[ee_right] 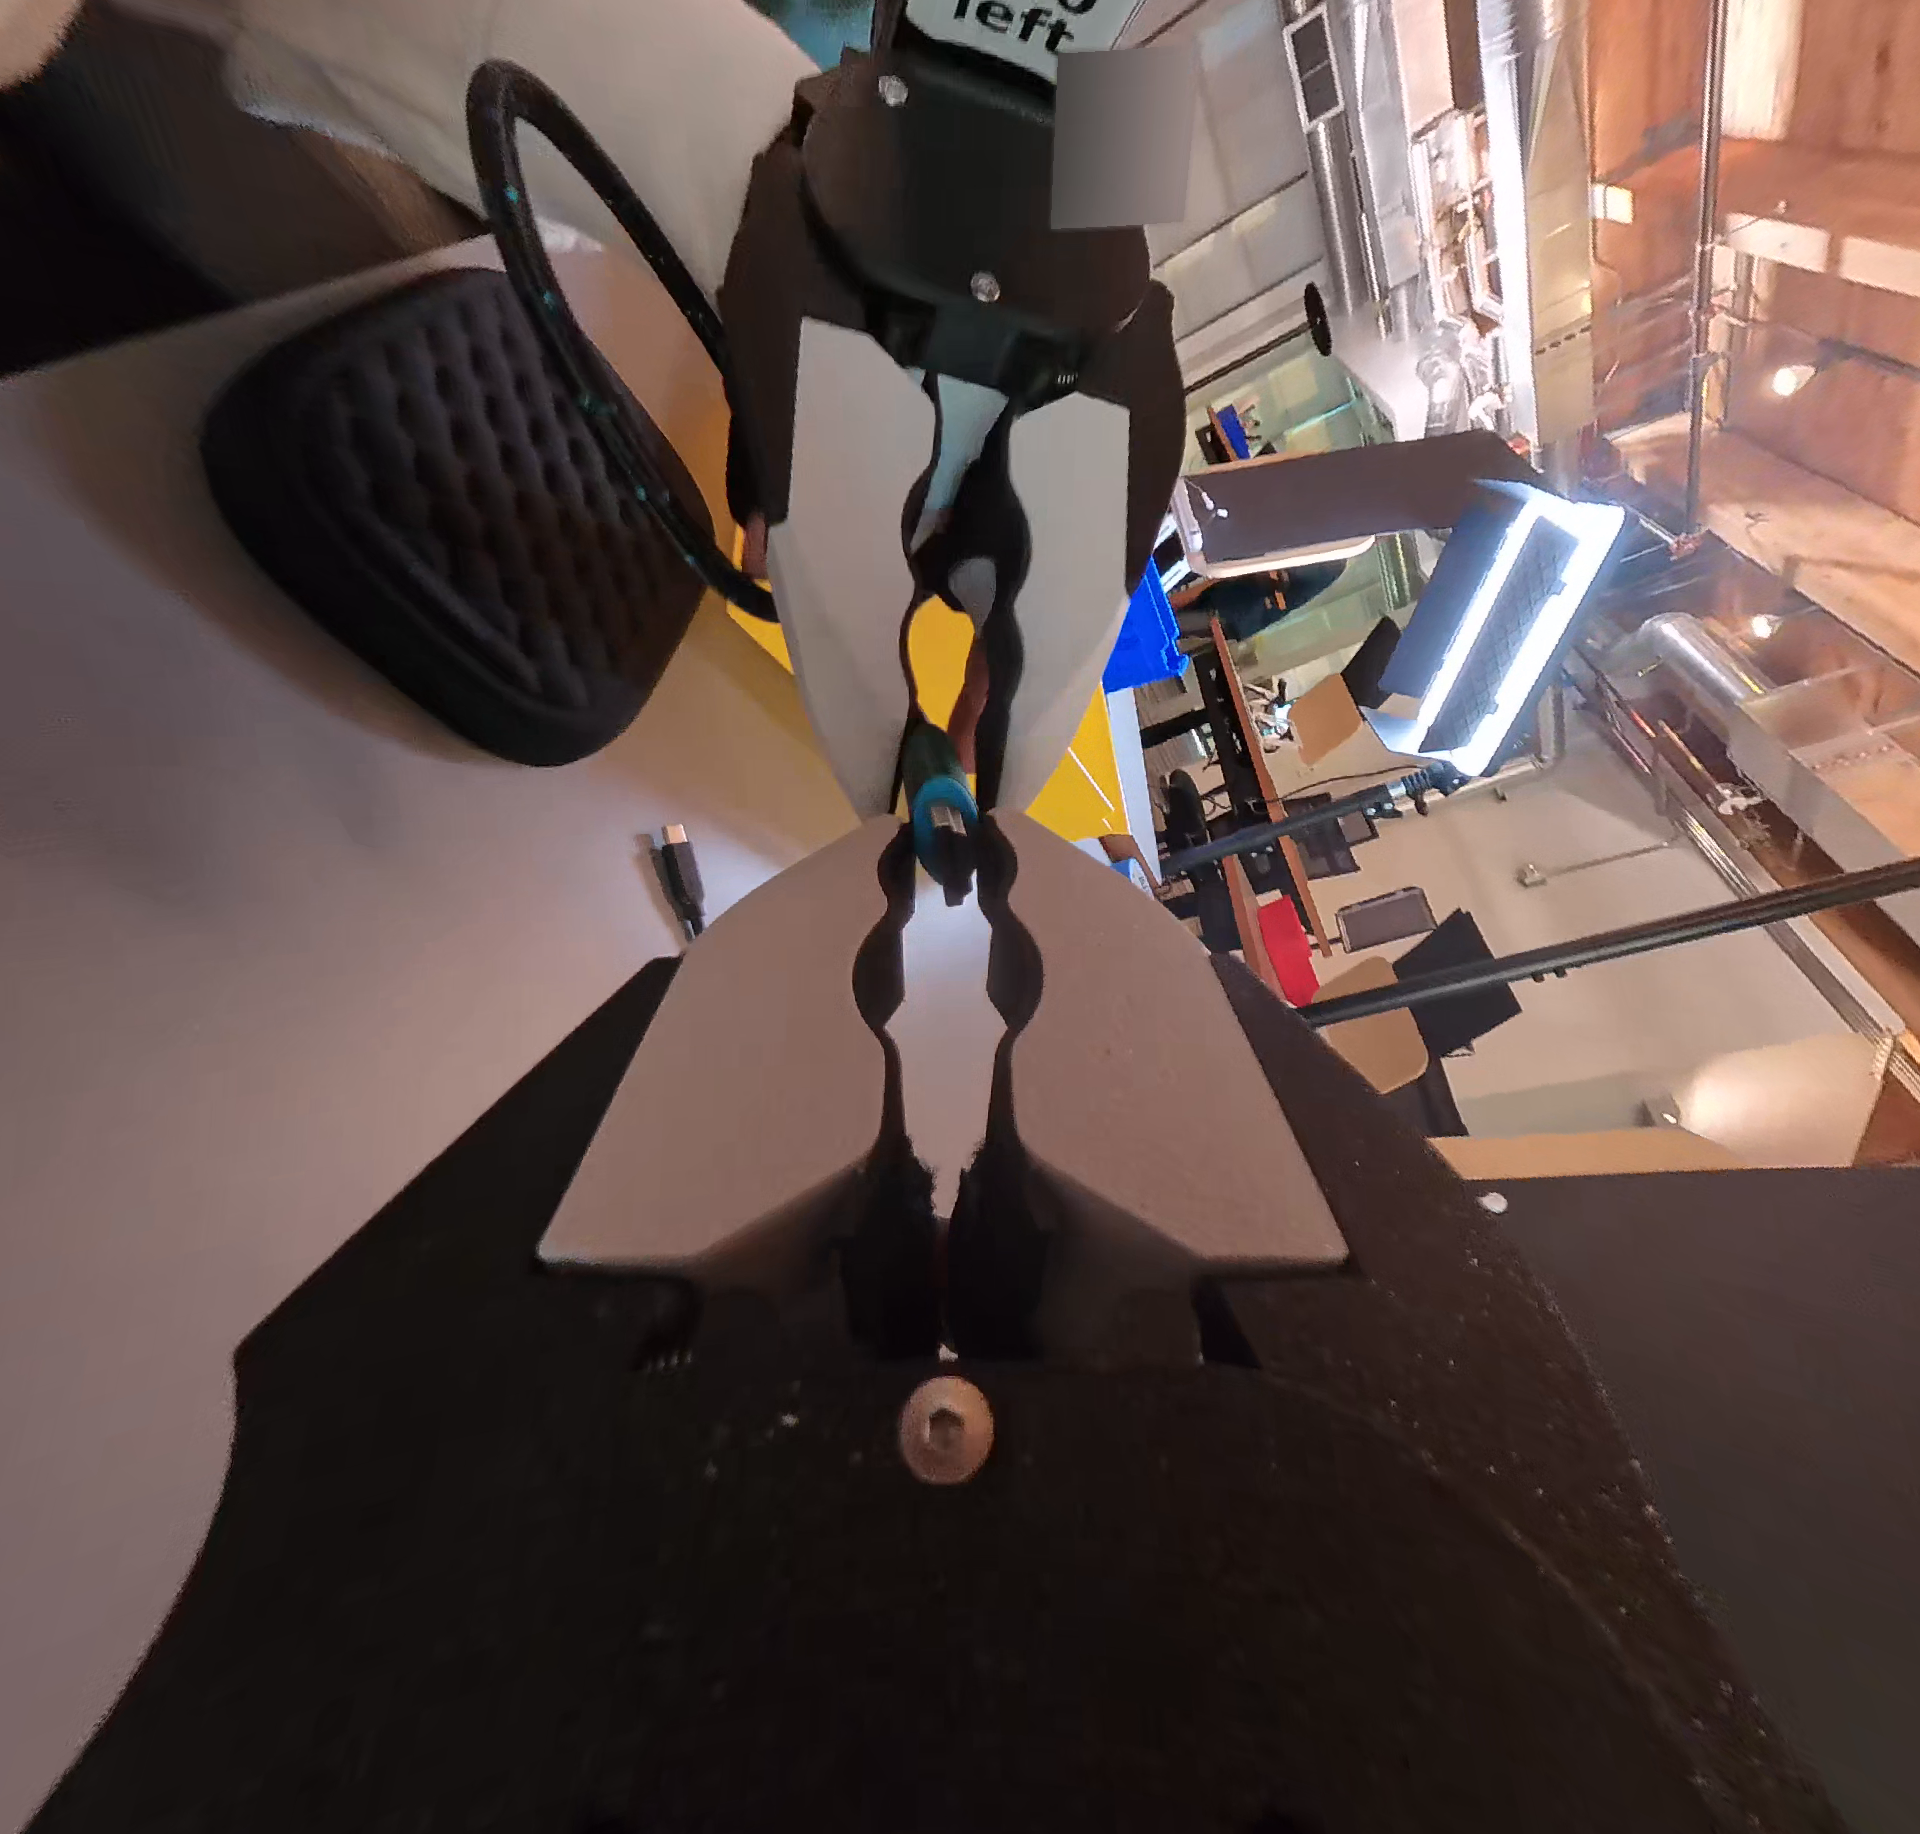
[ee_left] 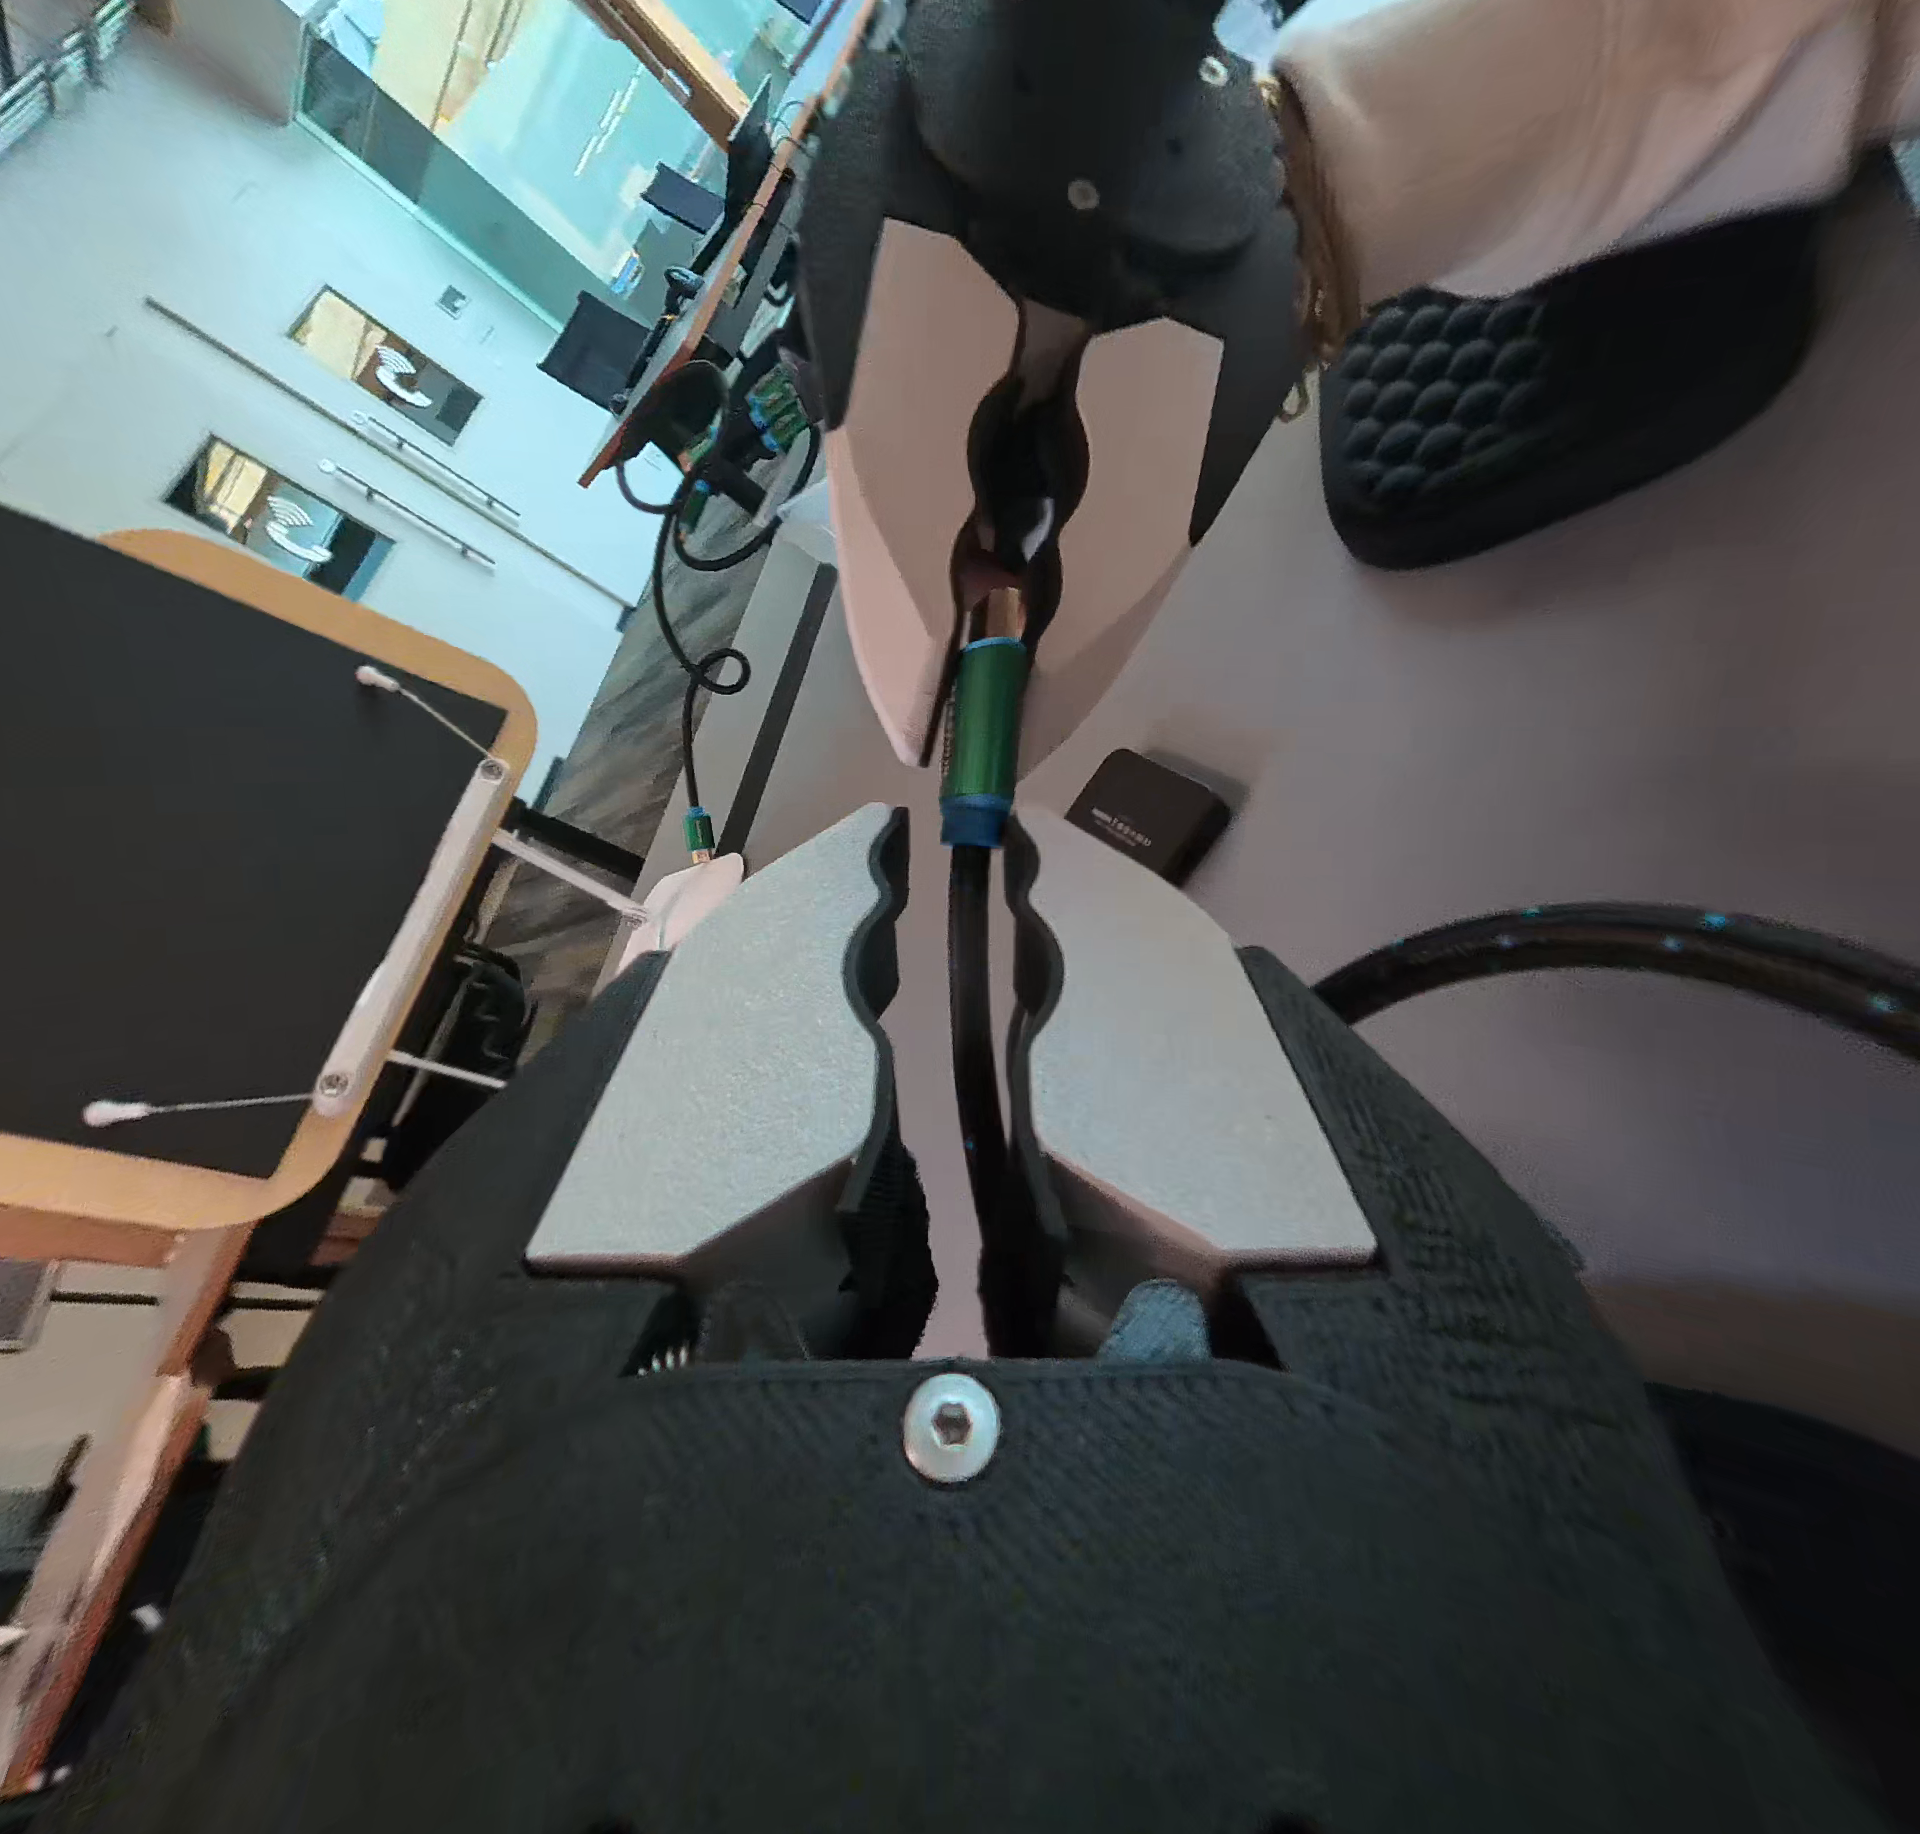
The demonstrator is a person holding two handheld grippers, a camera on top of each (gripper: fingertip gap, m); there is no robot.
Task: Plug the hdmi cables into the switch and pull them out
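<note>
A black braided HDMI cable (ee_left: 977,1015) runs between the fingers of my left gripper (ee_left: 961,828), which is closed on it just behind the green connector (ee_left: 982,735). My right gripper (ee_left: 982,735) faces it from above, its fingertips closed around the connector's metal plug end. In the right wrist view the plug tip (ee_right: 945,849) sits between the tips of my right gripper (ee_right: 945,839), with the left gripper (ee_right: 940,797) directly opposite. The black switch box (ee_left: 1148,813) lies on the white table (ee_left: 1558,745), just right of the two grippers. Both grippers are held above the table.
A black padded wrist rest (ee_left: 1558,413) lies on the table near the right gripper and also shows in the right wrist view (ee_right: 447,517). A second green-ended cable (ee_left: 698,828) hangs at the table's edge. A small black cable end (ee_right: 681,870) lies on the table. A person's cream sleeve (ee_left: 1610,91) is close by. Left and right tips are no more than a few centimetres apart.
</note>
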